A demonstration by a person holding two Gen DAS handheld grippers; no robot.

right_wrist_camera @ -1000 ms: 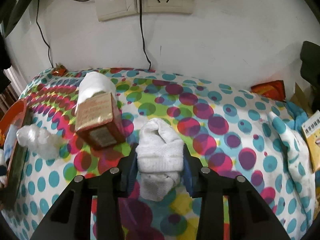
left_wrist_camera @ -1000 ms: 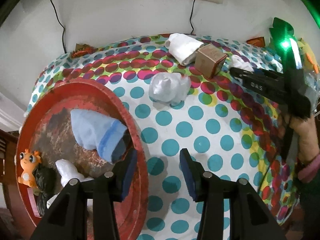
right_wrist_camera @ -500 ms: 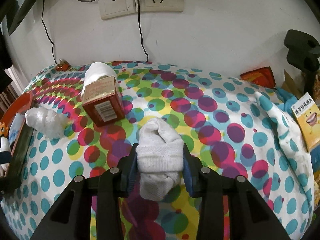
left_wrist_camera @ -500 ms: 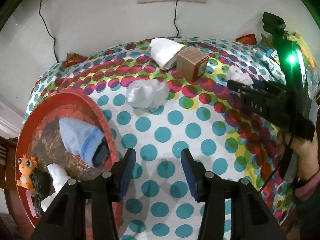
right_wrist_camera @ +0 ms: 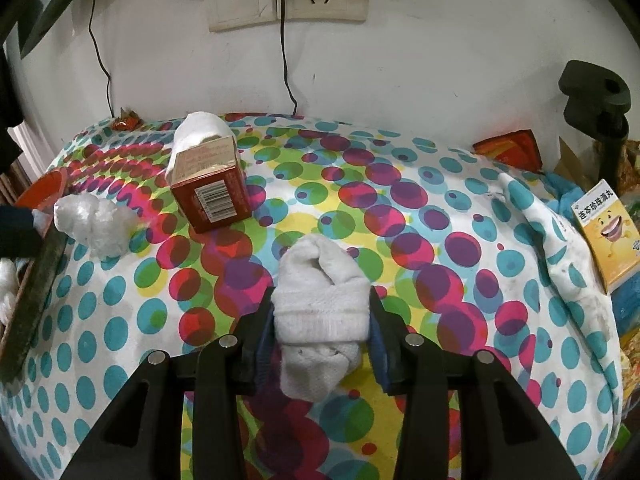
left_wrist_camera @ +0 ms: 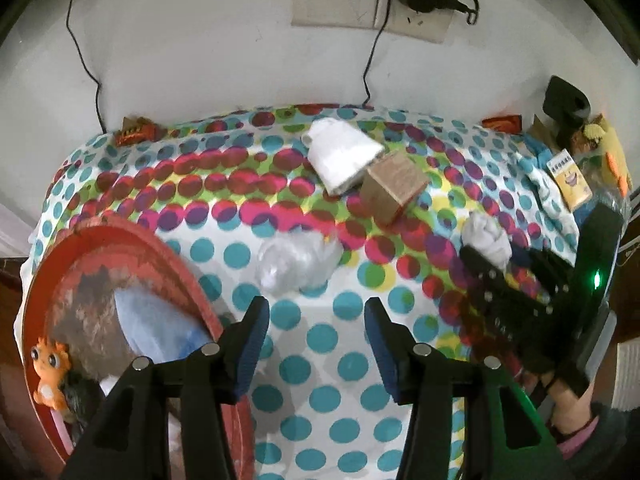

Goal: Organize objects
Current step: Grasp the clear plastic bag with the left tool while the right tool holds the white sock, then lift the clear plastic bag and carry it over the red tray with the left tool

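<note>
The rolled white sock sits pinched between the jaws of the right gripper, its folded end poking forward past the blue pads and its loose end drooping behind them; the jaws are just beginning to ease apart, yet the pads press on the sock on both sides; it hangs over the middle of the bench, which is draped in a polka-dot cloth. The left gripper hovers over the cloth near the bench's left edge, its jaws spread and opening wider, with only dotted fabric between them. Just ahead of it lies a crumpled clear plastic bag; farther toward the back edge a brown carton leans tilted, touching a second white sock that lies behind it. At the left edge rests a round red tray; inside it lie a light blue sock, partly hidden by the left gripper, and a small orange toy figure near the tray's outer rim. At the right edge a yellow box with a smiling face stands propped; a black clamp rises behind it. Behind the bench's back edge, cables drop from wall sockets; a person's hand in a dark sleeve grips the right gripper's handle.
</note>
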